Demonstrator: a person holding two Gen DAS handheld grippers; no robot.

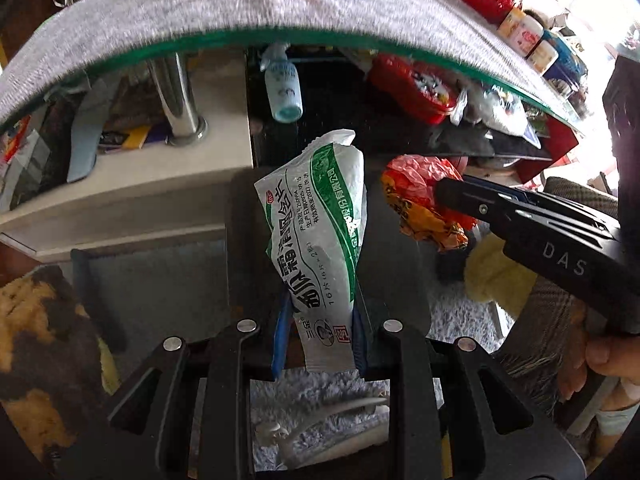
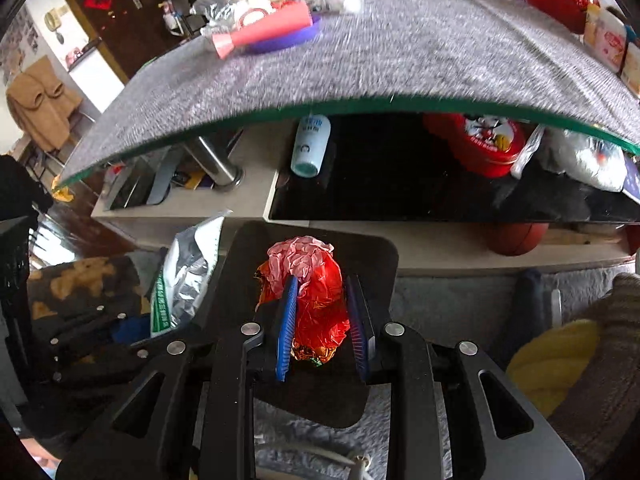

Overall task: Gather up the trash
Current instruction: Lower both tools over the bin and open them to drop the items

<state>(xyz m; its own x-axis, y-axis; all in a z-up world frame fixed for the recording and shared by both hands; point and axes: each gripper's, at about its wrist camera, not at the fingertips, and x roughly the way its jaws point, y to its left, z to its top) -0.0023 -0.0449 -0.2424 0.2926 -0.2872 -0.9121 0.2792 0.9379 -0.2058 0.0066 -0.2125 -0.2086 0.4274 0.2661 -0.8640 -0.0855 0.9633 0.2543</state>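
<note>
Under us lies a pale shaggy rug point(image 1: 328, 384), and on it a black bin point(image 2: 316, 252), our landmark. Our left gripper point(image 1: 320, 332) is clenched on a white-and-green sachet point(image 1: 316, 232), its long axis pointing away from the fingers over the bin's mouth. Beside it, our right gripper point(image 2: 322, 324) pinches a crumpled red wrapper point(image 2: 316, 300), also above the bin. Beyond the bin stands the grey-topped table point(image 2: 400, 60).
</note>
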